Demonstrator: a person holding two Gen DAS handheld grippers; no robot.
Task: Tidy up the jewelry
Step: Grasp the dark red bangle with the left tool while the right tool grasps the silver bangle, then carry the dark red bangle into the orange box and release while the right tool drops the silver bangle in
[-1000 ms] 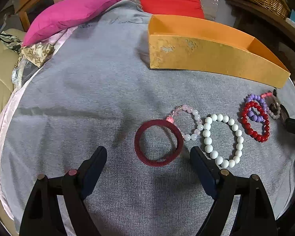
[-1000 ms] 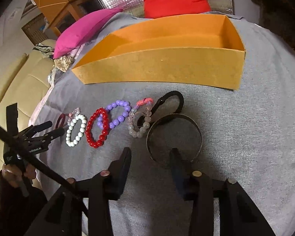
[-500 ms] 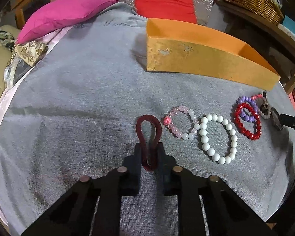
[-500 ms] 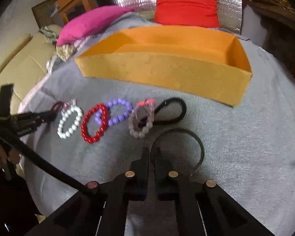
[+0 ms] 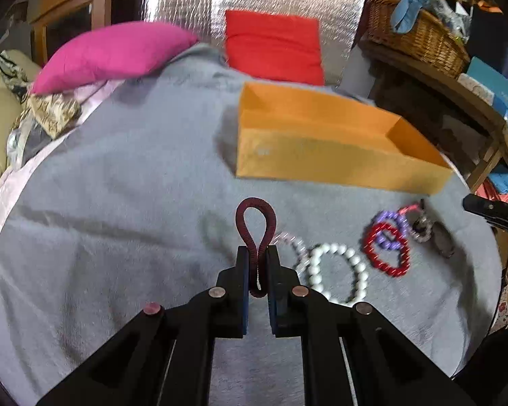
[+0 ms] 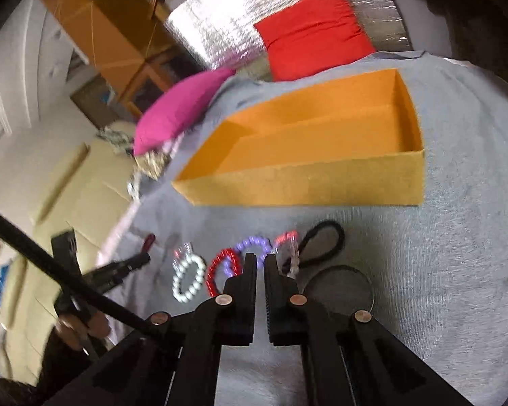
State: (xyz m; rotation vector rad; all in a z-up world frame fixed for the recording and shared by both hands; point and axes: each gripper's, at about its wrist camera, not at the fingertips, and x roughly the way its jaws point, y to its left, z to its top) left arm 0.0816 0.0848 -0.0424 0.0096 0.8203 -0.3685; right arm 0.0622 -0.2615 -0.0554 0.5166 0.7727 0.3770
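Left gripper (image 5: 257,253) is clamped tight on the dark red band (image 5: 255,233), squeezing it into a teardrop loop that stands clear of the grey cloth (image 5: 118,220), so this looks like the carry step. The orange box (image 5: 321,162) waits just ahead, a little to the right. Right gripper (image 6: 260,260) has its fingers nearly together; whether they pinch the thin metal bangle (image 6: 342,291) below, I cannot tell. Next, I'd judge: carry the band over the box wall, then release it inside
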